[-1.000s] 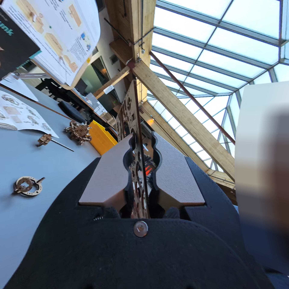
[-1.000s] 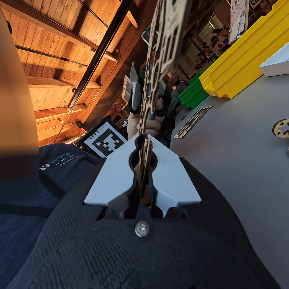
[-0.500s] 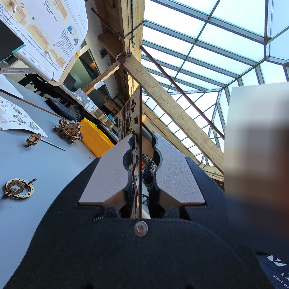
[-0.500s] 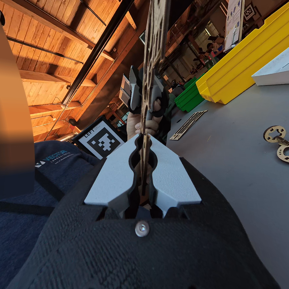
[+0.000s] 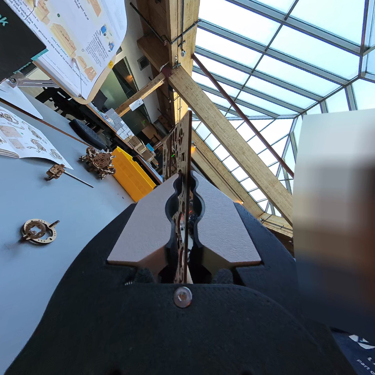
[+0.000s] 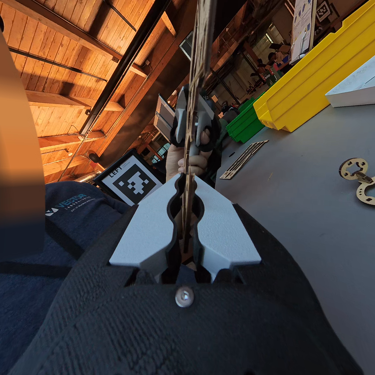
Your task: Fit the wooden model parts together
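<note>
The laser-cut plywood sheet point(image 5: 183, 154) looked thin and matt, its cut edge dark and scorched. The left gripper point(image 5: 185, 174) had grainy, matt pale plastic fingers point(image 5: 146, 221) on a black body with a ribbed, printed texture, fixed by a shiny metal screw point(image 5: 182, 296). The right gripper point(image 6: 187, 176) matched, its pads point(image 6: 223, 229) a finely pebbled light grey. The grey table point(image 5: 36, 203) appeared smooth and matt. The yellow bin point(image 6: 304, 81) was glossy plastic. The instruction booklet point(image 5: 22, 140) at far left was smooth paper. The navy garment point(image 6: 67, 227) was soft knitted cloth.
</note>
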A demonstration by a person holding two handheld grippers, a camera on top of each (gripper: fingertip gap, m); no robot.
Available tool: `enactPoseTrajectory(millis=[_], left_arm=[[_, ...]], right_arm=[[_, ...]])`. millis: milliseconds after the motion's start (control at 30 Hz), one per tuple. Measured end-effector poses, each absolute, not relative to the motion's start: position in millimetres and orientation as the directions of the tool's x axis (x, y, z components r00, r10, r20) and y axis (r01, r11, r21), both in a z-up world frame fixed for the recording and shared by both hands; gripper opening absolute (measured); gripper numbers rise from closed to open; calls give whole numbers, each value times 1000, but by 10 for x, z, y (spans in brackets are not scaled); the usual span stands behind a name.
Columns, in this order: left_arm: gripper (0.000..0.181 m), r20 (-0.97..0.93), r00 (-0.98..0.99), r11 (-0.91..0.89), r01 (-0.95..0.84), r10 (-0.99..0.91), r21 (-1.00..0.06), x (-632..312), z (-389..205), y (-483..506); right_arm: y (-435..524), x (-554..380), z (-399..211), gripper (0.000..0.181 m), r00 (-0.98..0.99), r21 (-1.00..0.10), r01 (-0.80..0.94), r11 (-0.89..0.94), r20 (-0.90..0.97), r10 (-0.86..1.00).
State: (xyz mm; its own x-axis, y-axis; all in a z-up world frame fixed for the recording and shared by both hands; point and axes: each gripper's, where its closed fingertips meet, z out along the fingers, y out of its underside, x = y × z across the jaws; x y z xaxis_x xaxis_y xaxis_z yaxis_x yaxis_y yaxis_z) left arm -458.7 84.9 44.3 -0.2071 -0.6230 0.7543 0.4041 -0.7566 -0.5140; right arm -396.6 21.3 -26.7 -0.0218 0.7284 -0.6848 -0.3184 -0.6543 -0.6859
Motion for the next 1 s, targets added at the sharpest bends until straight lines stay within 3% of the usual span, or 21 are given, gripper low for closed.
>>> enactPoseTrajectory(millis=[133, 233, 267, 433, 800, 1000], left_arm=[[0, 755, -145, -737, 396, -639, -548, -4563, 324, 867], [0, 749, -145, -734, 384, -647, -560, -4583, 225, 844], [0, 747, -151, -733, 394, -647, -555, -4622, 194, 859], [0, 771, -147, -736, 449, -620, -507, -4906, 27, 1061], [0, 752, 53, -654, 455, -657, -604, -5286, -70, 1427], [0, 781, 75, -678, 448, -621, -582, -5271, -198, 1507]], right_arm=[[192, -3952, -337, 2, 1, -696, -296, -654, -685, 728], [210, -3905, -474, 35, 105, -734, -273, -622, -666, 739], [208, -3873, -531, 37, 142, -751, -260, -608, -652, 745], [277, -3591, -661, 34, 279, -800, -268, -537, -598, 751], [593, -3048, -538, 29, 243, -678, -519, -520, -701, 671], [626, -3031, -554, 27, 255, -674, -529, -516, -706, 661]])
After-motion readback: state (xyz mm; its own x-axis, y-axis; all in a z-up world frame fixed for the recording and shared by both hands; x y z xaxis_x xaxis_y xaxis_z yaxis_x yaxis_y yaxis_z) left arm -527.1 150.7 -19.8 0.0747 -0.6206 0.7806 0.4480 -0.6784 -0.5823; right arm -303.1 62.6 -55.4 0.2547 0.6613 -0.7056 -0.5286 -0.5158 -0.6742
